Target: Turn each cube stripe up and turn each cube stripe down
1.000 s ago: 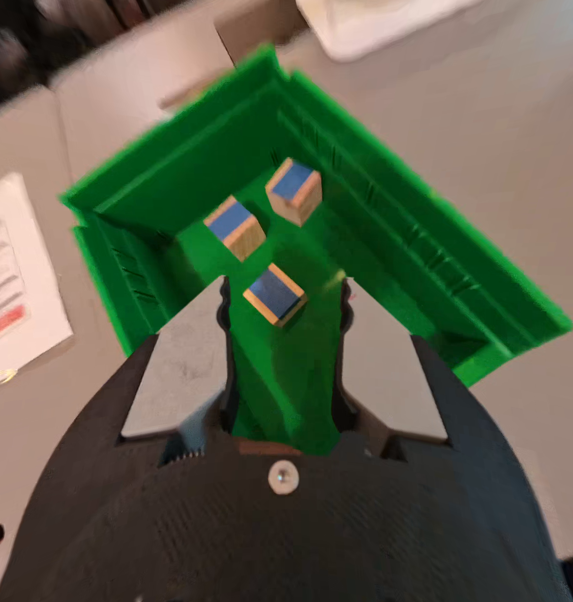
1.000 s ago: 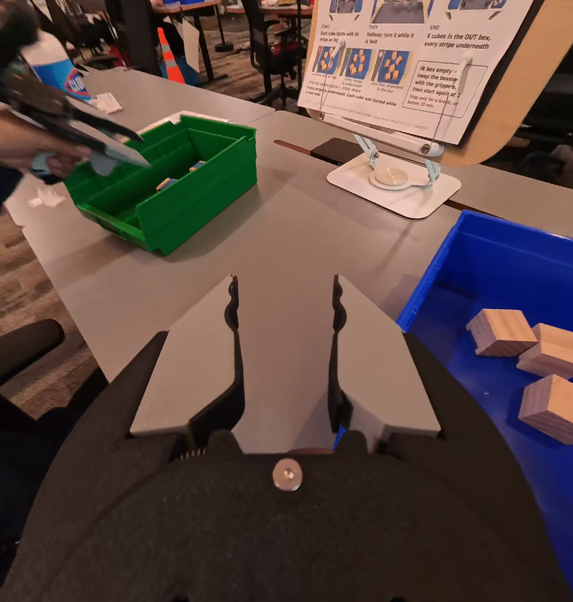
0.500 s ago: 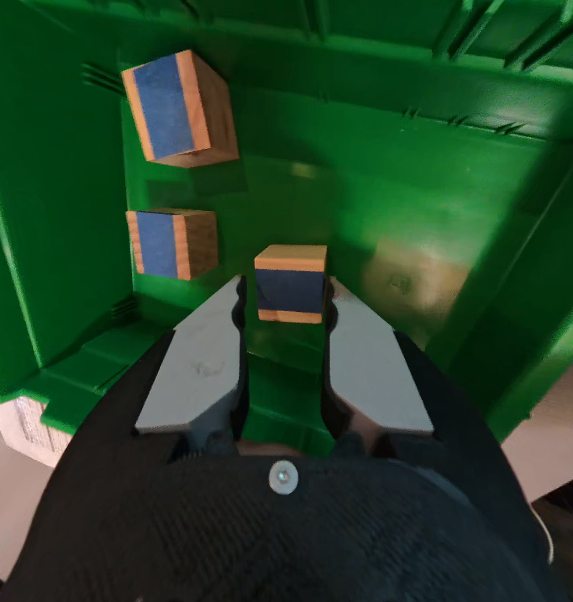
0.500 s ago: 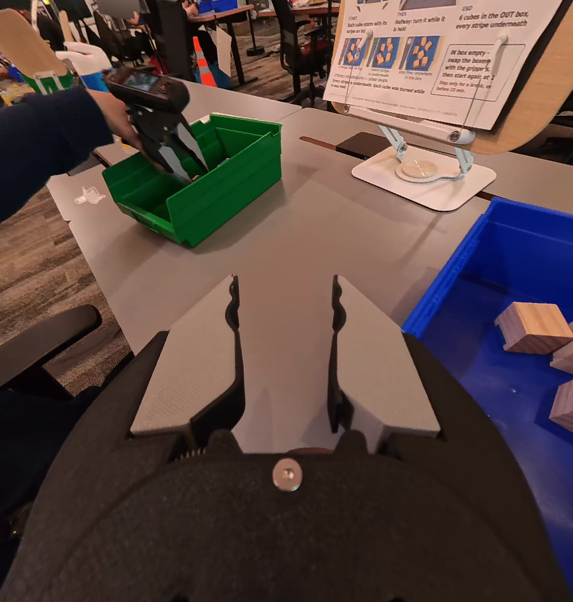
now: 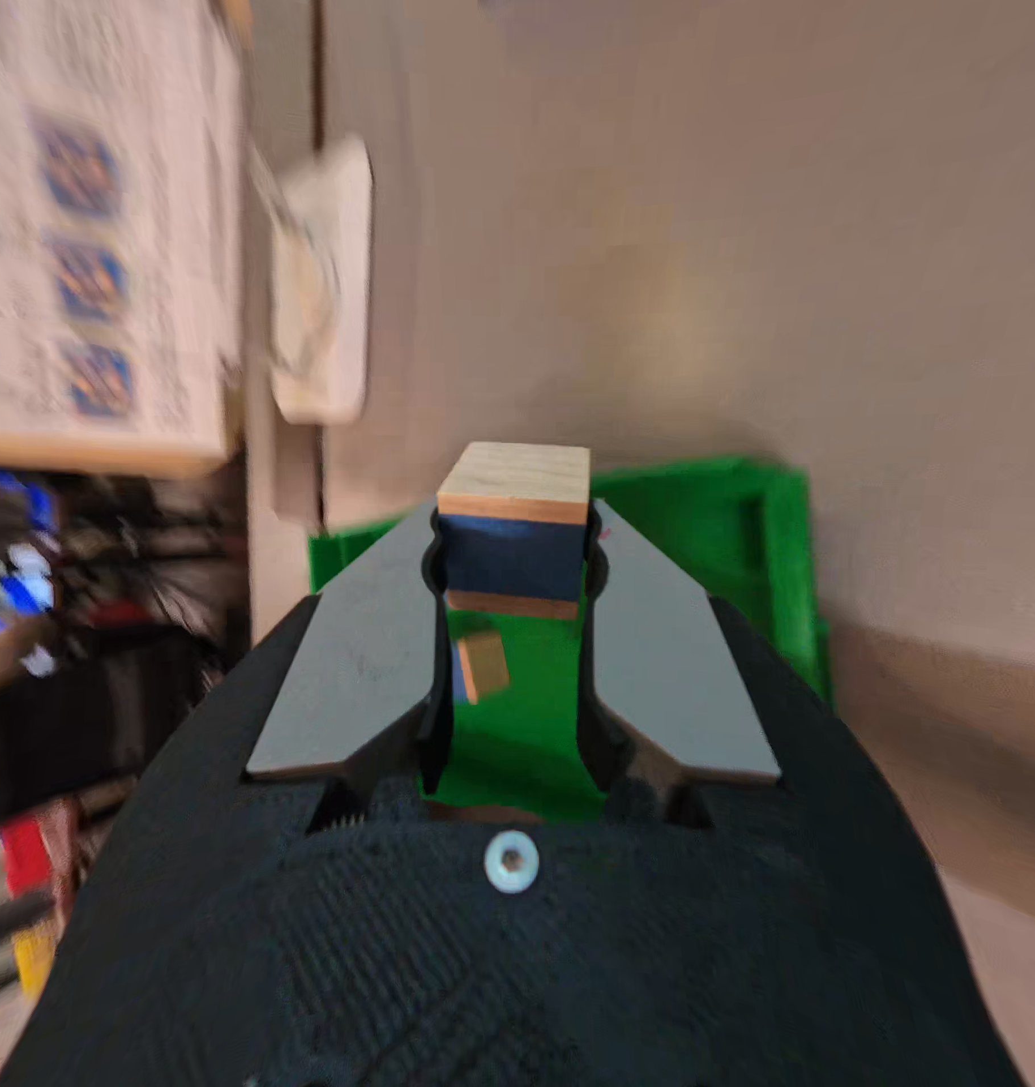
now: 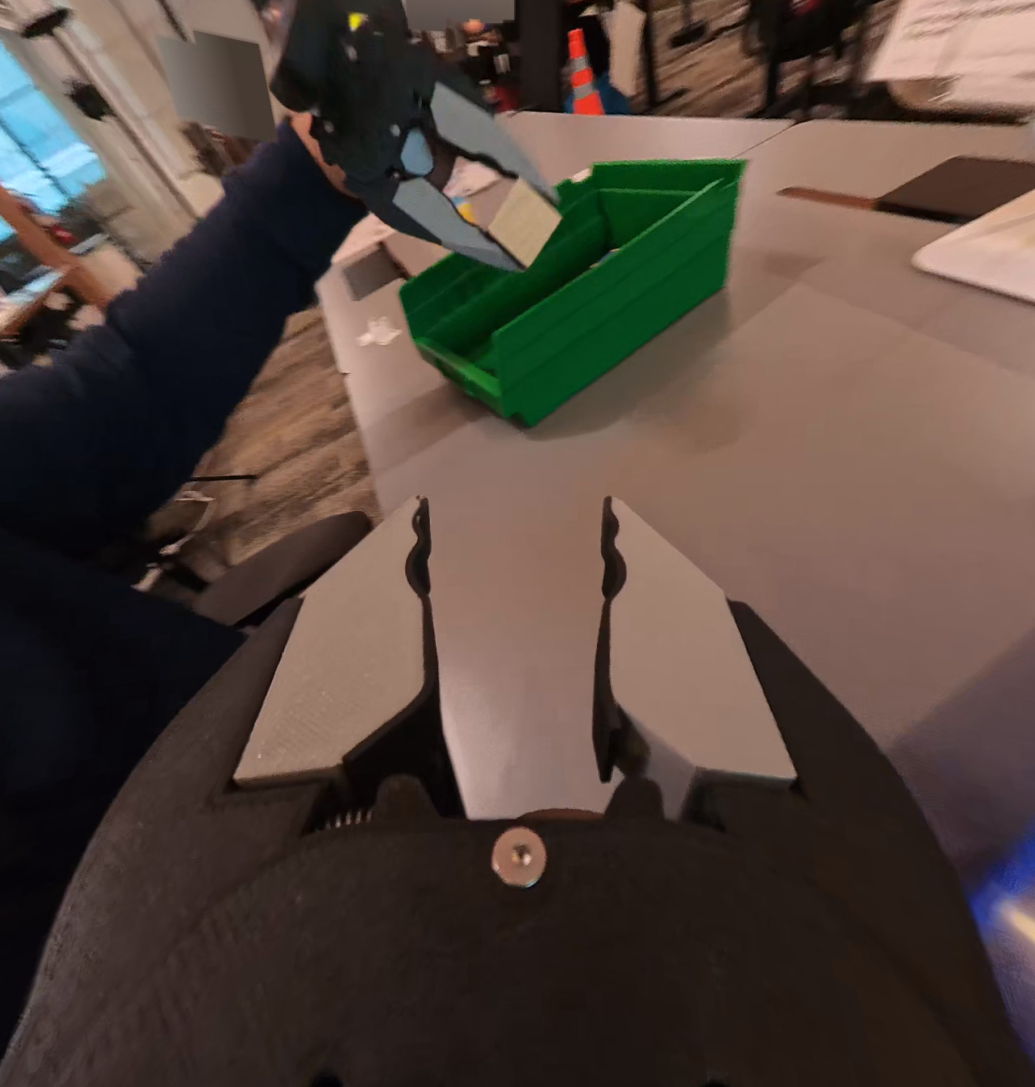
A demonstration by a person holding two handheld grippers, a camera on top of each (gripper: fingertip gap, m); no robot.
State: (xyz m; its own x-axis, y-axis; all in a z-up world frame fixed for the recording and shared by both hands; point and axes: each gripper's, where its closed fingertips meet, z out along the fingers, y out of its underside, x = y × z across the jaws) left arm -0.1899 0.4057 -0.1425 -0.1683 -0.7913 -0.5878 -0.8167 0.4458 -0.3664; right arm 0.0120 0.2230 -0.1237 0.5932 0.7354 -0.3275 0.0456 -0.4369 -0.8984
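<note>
My left gripper point(image 5: 512, 550) is shut on a wooden cube point(image 5: 514, 529) with a blue stripe that faces the camera. It holds the cube in the air above the green bin point(image 5: 738, 564). Another striped cube point(image 5: 483, 667) lies in the bin below, seen between the fingers. In the right wrist view the left gripper point(image 6: 518, 226) shows far off over the green bin point(image 6: 580, 317) with the cube point(image 6: 524, 220) in its tips. My right gripper point(image 6: 514, 529) is open and empty over the grey table point(image 6: 768, 470).
An instruction sheet on a board point(image 5: 91, 235) with a white stand base point(image 5: 321, 282) stands beyond the bin. A blue bin corner point(image 6: 1027, 882) shows at the right edge. A dark sleeve point(image 6: 121, 382) reaches in from the left. A chair point(image 6: 280, 559) sits by the table edge.
My left gripper closed on the cube in the green bin and lifted it out, tilting up. The right gripper swung left, so the blue bin with its cubes left its view.
</note>
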